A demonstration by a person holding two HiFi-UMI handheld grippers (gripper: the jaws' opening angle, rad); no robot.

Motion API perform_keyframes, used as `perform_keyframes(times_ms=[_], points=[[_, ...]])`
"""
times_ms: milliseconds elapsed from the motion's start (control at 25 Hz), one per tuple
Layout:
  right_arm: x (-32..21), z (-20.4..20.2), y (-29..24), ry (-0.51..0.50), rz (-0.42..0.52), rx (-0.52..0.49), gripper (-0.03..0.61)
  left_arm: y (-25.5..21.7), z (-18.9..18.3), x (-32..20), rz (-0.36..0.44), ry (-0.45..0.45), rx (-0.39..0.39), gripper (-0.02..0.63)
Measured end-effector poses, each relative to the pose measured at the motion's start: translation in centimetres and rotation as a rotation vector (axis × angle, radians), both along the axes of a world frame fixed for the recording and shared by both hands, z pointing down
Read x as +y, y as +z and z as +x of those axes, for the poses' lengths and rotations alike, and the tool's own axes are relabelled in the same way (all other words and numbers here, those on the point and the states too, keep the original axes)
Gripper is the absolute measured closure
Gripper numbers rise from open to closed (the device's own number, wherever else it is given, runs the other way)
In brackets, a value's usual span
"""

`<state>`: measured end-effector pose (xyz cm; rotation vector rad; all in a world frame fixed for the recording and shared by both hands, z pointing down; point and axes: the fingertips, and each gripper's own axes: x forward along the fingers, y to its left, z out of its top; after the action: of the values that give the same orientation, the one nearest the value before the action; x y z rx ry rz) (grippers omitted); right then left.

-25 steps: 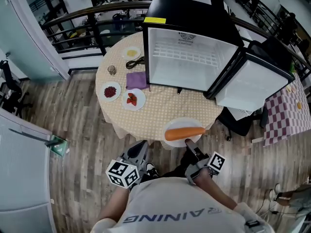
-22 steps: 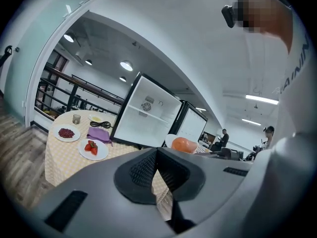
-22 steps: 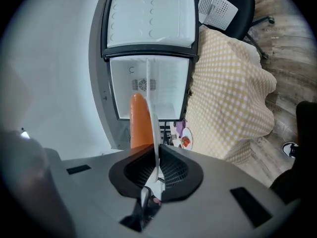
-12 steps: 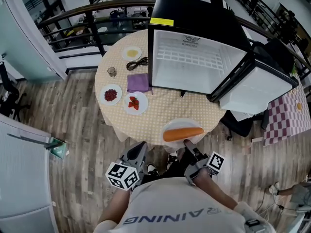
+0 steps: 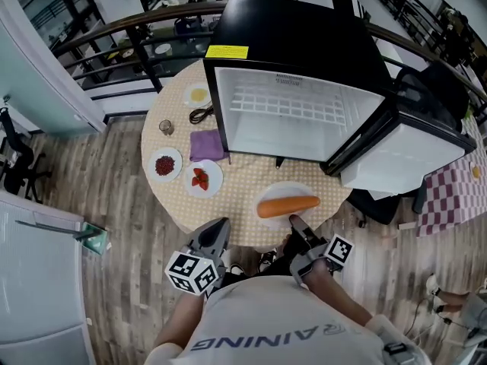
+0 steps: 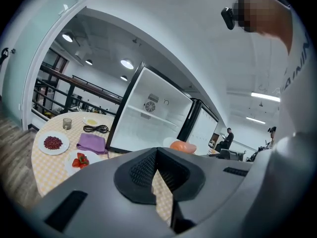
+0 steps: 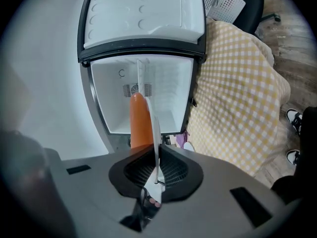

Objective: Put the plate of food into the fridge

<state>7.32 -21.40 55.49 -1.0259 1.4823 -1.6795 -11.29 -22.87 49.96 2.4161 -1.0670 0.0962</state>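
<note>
A white plate (image 5: 283,195) carrying a long orange carrot (image 5: 288,205) hangs over the near part of the round yellow-checked table (image 5: 243,204). My right gripper (image 5: 294,221) is shut on the plate's near rim. In the right gripper view the plate (image 7: 154,128) shows edge-on between the jaws, with the carrot (image 7: 140,120) on its left. The black fridge (image 5: 297,36) stands open on the table, its white inside (image 7: 166,93) empty and straight ahead, its door (image 5: 396,139) swung right. My left gripper (image 5: 221,226) is shut and empty at the table's near edge.
Left of the fridge lie a plate of strawberries (image 5: 201,178), a plate of red beans (image 5: 165,164), a purple cloth (image 5: 204,144), a black cable (image 5: 201,114), a glass (image 5: 165,127) and a small yellow-centred plate (image 5: 198,94). A railing (image 5: 114,33) runs behind the table.
Both grippers have moved forward toward the fridge. The plate with the carrot, earlier at the table's near edge, now hangs further in over the table.
</note>
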Motion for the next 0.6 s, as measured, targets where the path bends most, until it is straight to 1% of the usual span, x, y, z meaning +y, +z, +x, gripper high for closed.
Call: perform_keyframes(times_ms=[280, 440, 600], points=[[-4.0, 3.4, 0.6, -0.021, 0.003, -0.006, 0.543, -0.1, 3.0, -3.1, 0.002, -0.043, -0.044, 0.609], [-5.9, 4.1, 1.1, -0.031, -0.007, -0.003, 0.543, -0.1, 3.5, -4.0, -0.005, -0.061, -0.051, 0.609], [-7.5, 4.2, 1.5, -0.008, -0.036, -0.013, 0.543, 0.1, 3.8, -4.2, -0.016, -0.05, -0.049, 0.609]])
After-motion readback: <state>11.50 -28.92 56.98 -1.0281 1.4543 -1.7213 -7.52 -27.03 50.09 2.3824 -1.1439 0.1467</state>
